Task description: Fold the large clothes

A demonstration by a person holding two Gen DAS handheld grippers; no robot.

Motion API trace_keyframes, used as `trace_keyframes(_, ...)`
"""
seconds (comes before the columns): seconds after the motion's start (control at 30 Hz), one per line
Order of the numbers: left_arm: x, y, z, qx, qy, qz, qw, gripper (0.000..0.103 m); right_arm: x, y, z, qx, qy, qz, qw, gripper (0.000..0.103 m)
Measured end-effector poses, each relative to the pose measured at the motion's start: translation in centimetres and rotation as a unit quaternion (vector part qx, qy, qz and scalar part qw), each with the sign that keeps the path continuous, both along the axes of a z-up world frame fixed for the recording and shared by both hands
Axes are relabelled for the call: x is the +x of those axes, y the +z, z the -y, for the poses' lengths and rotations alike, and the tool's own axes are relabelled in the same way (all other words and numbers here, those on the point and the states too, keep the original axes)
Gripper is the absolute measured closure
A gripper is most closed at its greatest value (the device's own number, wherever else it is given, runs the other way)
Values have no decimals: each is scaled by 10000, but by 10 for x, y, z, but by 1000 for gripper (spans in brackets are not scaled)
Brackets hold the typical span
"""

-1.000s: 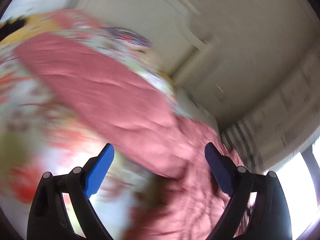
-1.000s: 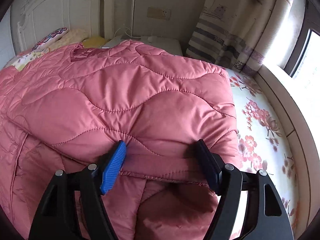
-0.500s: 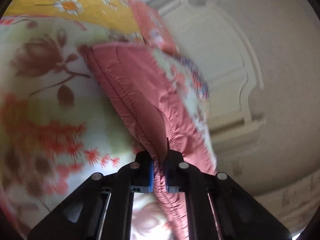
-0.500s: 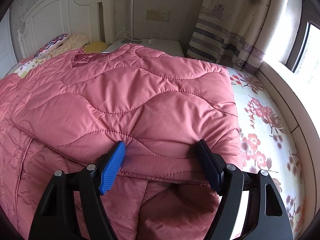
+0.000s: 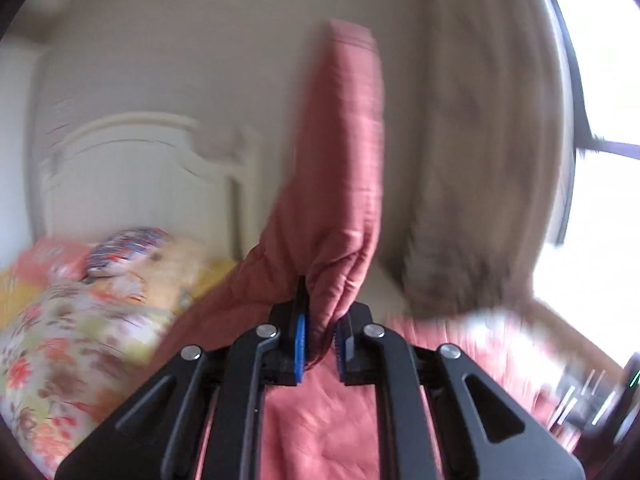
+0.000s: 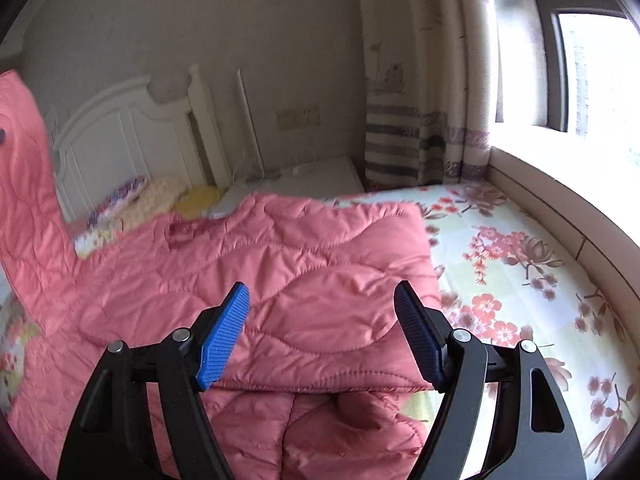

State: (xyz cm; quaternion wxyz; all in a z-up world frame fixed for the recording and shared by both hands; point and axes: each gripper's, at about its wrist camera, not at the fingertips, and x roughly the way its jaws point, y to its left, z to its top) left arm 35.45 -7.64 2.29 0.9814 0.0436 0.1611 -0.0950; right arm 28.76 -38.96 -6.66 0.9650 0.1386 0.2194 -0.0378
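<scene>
A pink quilted jacket [image 6: 300, 272] lies spread on the bed, one part folded over its body. My left gripper [image 5: 320, 320] pinches a bunch of its sleeve [image 5: 340, 160] between the blue pads, and the sleeve stands up above them against the wall. The jaws are easing open slightly, with the fabric still pressed between them. In the right wrist view the lifted sleeve [image 6: 24, 184] rises at the far left. My right gripper [image 6: 322, 300] hovers open over the folded part, with nothing between its fingers.
The floral sheet [image 6: 500, 260] shows bare to the right of the jacket, bounded by a padded window ledge [image 6: 560, 208]. A white headboard [image 6: 120, 136], pillows [image 6: 136, 196] and a white nightstand [image 6: 312, 176] stand at the far end, with a striped curtain [image 6: 400, 140] beside them.
The left gripper went from open to clamped on the sleeve edge, rolled upright and swung the sleeve up off the bed. The right gripper rose and tilted up a little, still open.
</scene>
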Motion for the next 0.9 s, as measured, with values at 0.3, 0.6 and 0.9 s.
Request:
trace_keyframes(0.3,31,-135,42,635,-751,-2138,9719,15,-5,-8,32,706,-232,14,9972,30)
trace_keyframes(0.6,-19,-68,-48,-574,-951,-1942,9747,9,-6,-16,29,843,-178,-71,9963,30)
trace_keyframes(0.9,-32,-83,-157,-802,591,-1992,9749,10,41,9,-43,564,1061,-1049,9872,30)
